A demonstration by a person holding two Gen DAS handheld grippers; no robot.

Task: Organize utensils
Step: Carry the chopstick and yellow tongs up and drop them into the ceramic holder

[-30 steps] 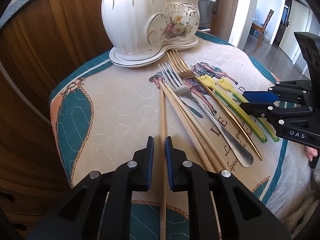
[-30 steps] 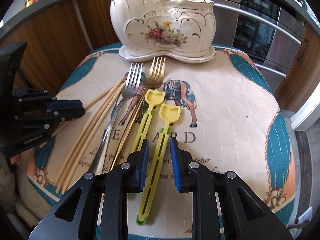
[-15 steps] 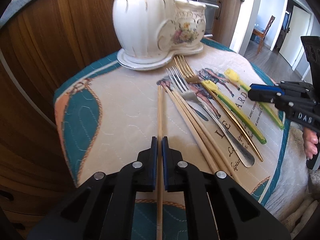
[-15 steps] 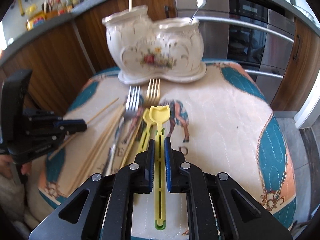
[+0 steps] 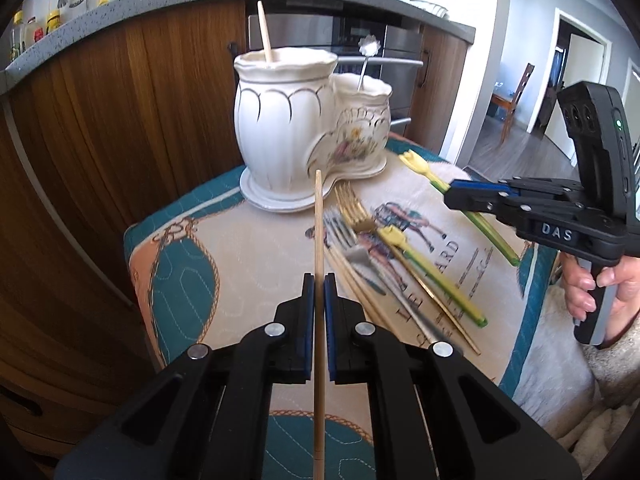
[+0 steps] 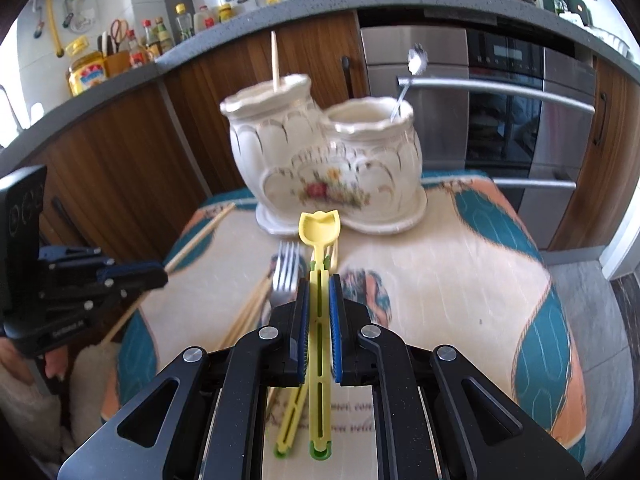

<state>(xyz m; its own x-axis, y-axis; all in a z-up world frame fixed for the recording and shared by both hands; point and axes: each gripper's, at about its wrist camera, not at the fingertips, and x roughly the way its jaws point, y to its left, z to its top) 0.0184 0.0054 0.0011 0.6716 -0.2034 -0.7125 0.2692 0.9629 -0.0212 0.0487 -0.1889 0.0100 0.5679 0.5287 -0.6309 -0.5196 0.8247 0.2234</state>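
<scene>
- Utensils: one wooden chopstick (image 5: 319, 280) is clamped between the left gripper (image 5: 319, 292) pads, jaws clenched on it, stick pointing forward toward the holder and raised off the cloth.
- Right gripper (image 6: 319, 300) is clenched on a yellow plastic spoon-fork (image 6: 319, 256), slotted handle running back between the pads, tulip-shaped head out front, lifted clear of the cloth.
- Second yellow utensil (image 5: 432, 276) lies on the quilted cloth (image 5: 248, 264), just beside the gold fork (image 5: 360, 216).
- Silver fork (image 5: 348, 248) lies next to the gold one, blurred; remaining chopsticks (image 6: 248, 312) lie beside it on the cloth.
- White ceramic two-pot holder (image 5: 308, 128) stands on its saucer at the far end of the cloth, floral side pot to the right.
- Tall pot holds one chopstick (image 5: 265, 32), upright and leaning; small pot holds a metal spoon (image 5: 366, 60).
- A hand (image 5: 600, 284) grips the right gripper's handle, seen at the right edge of the left wrist view.
- Wood cabinets (image 5: 100, 128) and an oven (image 6: 504, 96) stand behind.
</scene>
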